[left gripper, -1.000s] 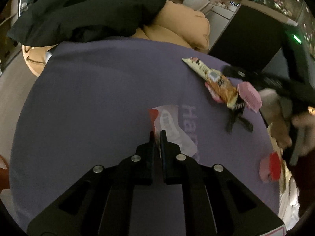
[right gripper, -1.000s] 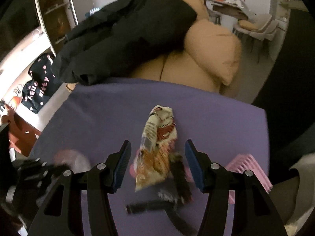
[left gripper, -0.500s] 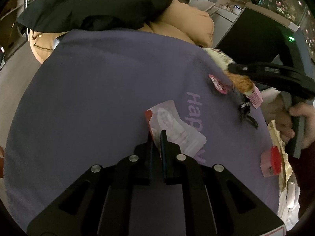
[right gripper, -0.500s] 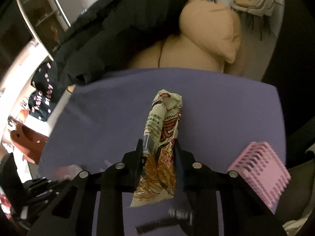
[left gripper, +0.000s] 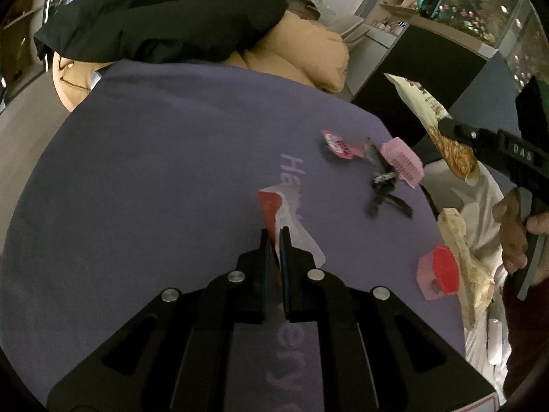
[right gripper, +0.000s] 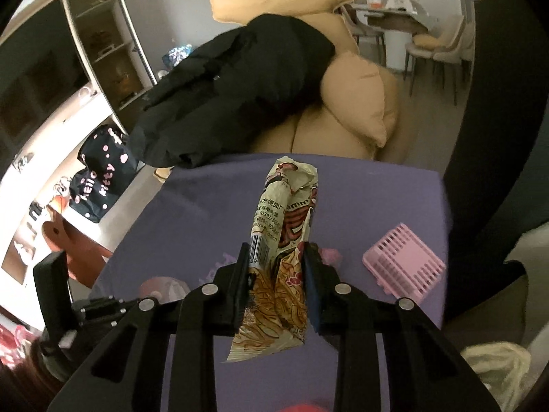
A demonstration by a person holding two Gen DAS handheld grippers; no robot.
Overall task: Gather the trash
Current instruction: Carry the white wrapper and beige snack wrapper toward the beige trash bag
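Note:
My left gripper (left gripper: 273, 240) is shut on a white and red wrapper (left gripper: 291, 219) that lies on the purple cloth (left gripper: 154, 171). My right gripper (right gripper: 276, 257) is shut on a long noodle snack wrapper (right gripper: 284, 240) and holds it up above the cloth; this wrapper also shows in the left wrist view (left gripper: 435, 123), raised at the right edge. A small pink wrapper (left gripper: 338, 146) lies on the cloth further back.
A pink comb-like basket (right gripper: 405, 264) and a black hair clip (left gripper: 384, 189) lie at the cloth's right side. A pink and red cap (left gripper: 439, 271) sits near a white bag (left gripper: 477, 240). A black jacket (right gripper: 240, 92) drapes a tan sofa (right gripper: 353, 110) behind.
My right gripper closed on the noodle wrapper and lifted it off the cloth, uncovering the small pink wrapper. My left gripper stays shut on the white and red wrapper.

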